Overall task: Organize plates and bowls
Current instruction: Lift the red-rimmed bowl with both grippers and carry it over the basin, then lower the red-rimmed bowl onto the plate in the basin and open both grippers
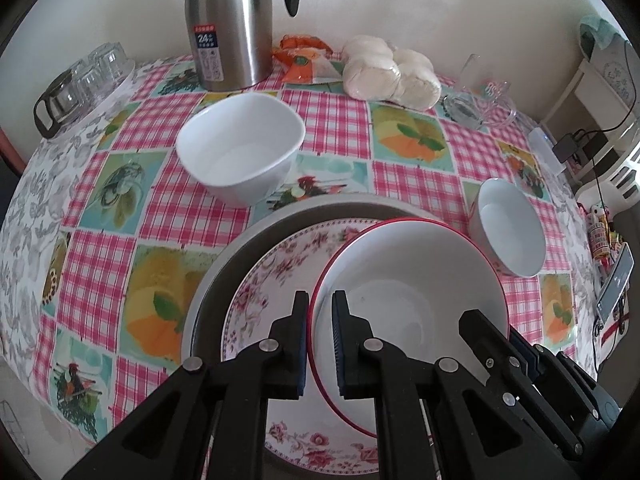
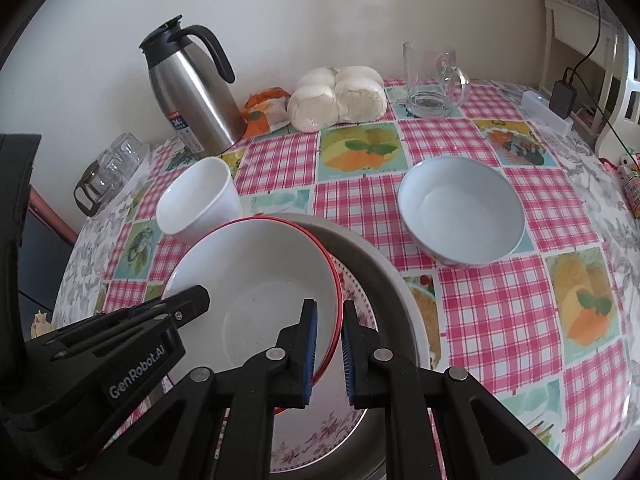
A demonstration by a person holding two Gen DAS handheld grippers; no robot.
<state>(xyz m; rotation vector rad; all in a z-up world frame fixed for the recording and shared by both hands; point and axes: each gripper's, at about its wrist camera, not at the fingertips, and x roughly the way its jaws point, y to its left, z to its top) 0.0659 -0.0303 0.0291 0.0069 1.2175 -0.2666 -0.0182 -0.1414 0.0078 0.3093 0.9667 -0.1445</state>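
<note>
A red-rimmed white bowl [image 1: 408,280] [image 2: 256,276] is held over a pink floral plate [image 1: 280,264] [image 2: 320,436], which lies in a grey dish [image 1: 224,272] [image 2: 384,264]. My left gripper [image 1: 321,320] is shut on the bowl's left rim. My right gripper [image 2: 330,332] is shut on its right rim and shows in the left wrist view [image 1: 516,344]. A squarish white bowl [image 1: 240,148] [image 2: 200,200] stands behind to the left. A round white bowl [image 1: 508,228] [image 2: 460,208] stands to the right.
A steel thermos jug [image 1: 230,24] [image 2: 192,92], a bag of white buns [image 1: 388,72] [image 2: 340,98], an orange packet [image 1: 304,60], a glass mug [image 2: 434,80] and upturned glasses on a tray [image 1: 88,80] [image 2: 112,168] line the table's back. Shelving and cables stand at right.
</note>
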